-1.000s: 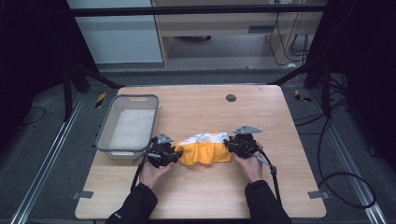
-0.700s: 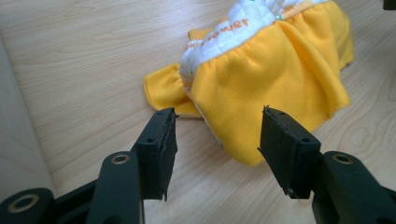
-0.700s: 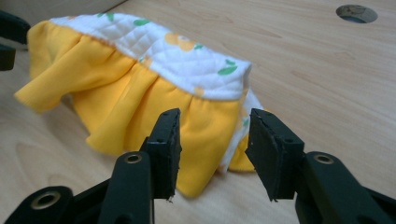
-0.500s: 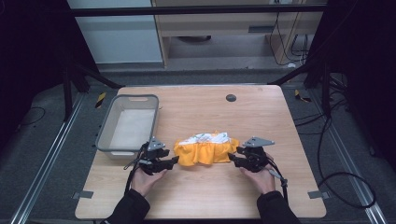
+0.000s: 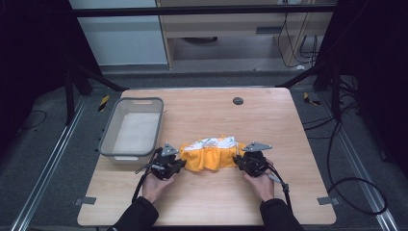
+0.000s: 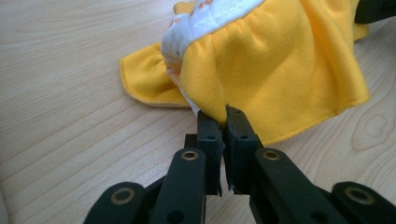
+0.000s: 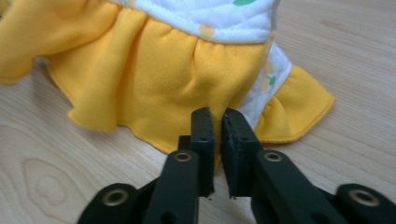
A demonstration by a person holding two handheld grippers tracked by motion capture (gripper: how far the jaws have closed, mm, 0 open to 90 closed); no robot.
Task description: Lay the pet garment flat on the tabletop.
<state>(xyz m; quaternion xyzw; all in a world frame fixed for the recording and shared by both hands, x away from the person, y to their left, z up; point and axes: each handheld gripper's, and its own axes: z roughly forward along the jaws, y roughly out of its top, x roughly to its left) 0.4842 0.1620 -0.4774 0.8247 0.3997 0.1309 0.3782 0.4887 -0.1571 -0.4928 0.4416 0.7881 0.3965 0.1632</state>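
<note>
A small yellow garment point(image 5: 211, 153) with a white printed top panel lies flat in the middle of the wooden table point(image 5: 202, 207). My left gripper point(image 5: 180, 163) sits at its left end. In the left gripper view its jaws have just closed and now pinch the yellow hem point(image 6: 280, 70) between the tips of the left gripper point(image 6: 223, 116). My right gripper point(image 5: 238, 161) is at the right end. Its jaws have also just closed, and the right gripper point(image 7: 215, 116) holds the edge of the yellow frill point(image 7: 163, 79).
A grey plastic basket point(image 5: 108, 144) stands on the table's left side, close behind my left hand. A dark round hole point(image 5: 237, 100) marks the far middle of the tabletop. Cables trail from both grippers toward the near edge.
Both hands dipped toward the near edge, then settled at the garment's lower corners. Both pairs of jaws went from apart to closed on the fabric.
</note>
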